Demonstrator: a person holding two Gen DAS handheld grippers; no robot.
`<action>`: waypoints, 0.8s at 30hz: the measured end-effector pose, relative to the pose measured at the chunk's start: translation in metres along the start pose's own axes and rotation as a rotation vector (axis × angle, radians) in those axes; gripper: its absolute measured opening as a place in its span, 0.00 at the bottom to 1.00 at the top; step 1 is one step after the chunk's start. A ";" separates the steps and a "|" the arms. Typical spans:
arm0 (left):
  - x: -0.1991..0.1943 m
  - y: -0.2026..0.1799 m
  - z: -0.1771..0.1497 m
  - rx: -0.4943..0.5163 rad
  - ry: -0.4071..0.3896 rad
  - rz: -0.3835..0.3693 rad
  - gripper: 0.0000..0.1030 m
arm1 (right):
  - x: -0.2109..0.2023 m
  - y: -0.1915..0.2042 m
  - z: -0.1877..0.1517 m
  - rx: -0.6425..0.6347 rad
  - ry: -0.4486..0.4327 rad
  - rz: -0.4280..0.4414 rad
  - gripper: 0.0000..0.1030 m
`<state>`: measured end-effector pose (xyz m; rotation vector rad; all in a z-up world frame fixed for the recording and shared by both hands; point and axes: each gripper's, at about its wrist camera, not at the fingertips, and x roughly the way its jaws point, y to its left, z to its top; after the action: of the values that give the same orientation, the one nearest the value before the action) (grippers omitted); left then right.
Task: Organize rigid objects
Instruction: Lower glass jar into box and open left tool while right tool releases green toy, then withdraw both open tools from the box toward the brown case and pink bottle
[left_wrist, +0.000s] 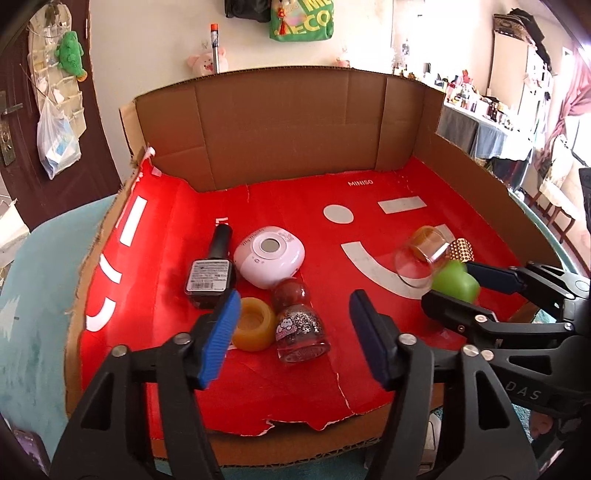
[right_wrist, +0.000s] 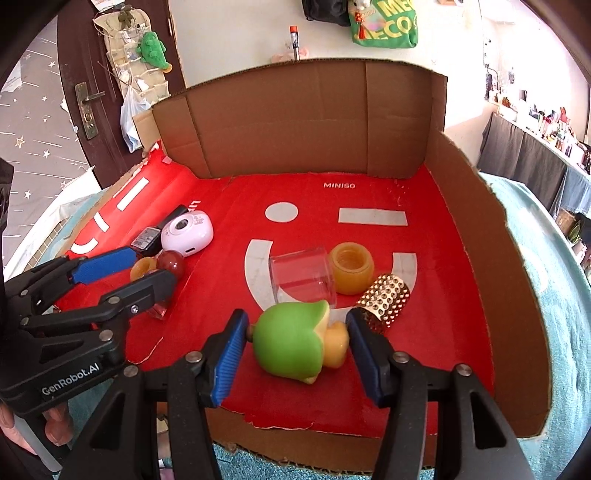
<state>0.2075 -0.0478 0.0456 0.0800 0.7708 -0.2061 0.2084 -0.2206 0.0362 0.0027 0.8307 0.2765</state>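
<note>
My right gripper (right_wrist: 295, 341) stands around a green and yellow toy (right_wrist: 295, 343); both blue pads touch it and it sits just above the red sheet (right_wrist: 424, 332). Behind it lie a clear glass (right_wrist: 301, 278), an amber cup (right_wrist: 351, 267) and a gold perforated cylinder (right_wrist: 384, 301). My left gripper (left_wrist: 291, 332) is open and empty over a glitter bottle (left_wrist: 301, 325) with a red ball cap. Beside it are an amber cup (left_wrist: 253, 325), a dark bottle (left_wrist: 212, 275) and a white round device (left_wrist: 269, 256).
The objects lie in a cardboard tray (left_wrist: 288, 122) with walls at the back and right, lined with the red sheet, on a teal cloth (right_wrist: 554, 295). The tray's front edge is torn and low.
</note>
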 end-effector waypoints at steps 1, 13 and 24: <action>-0.001 0.001 0.000 -0.002 0.000 0.001 0.61 | -0.002 0.000 0.000 -0.002 -0.004 -0.001 0.60; -0.027 0.003 -0.006 -0.012 -0.037 0.017 0.74 | -0.030 0.001 -0.006 0.000 -0.046 0.020 0.70; -0.056 0.005 -0.014 -0.022 -0.077 0.022 0.87 | -0.063 0.011 -0.015 -0.022 -0.107 0.046 0.86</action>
<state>0.1598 -0.0323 0.0744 0.0592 0.6948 -0.1788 0.1551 -0.2272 0.0731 0.0162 0.7219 0.3264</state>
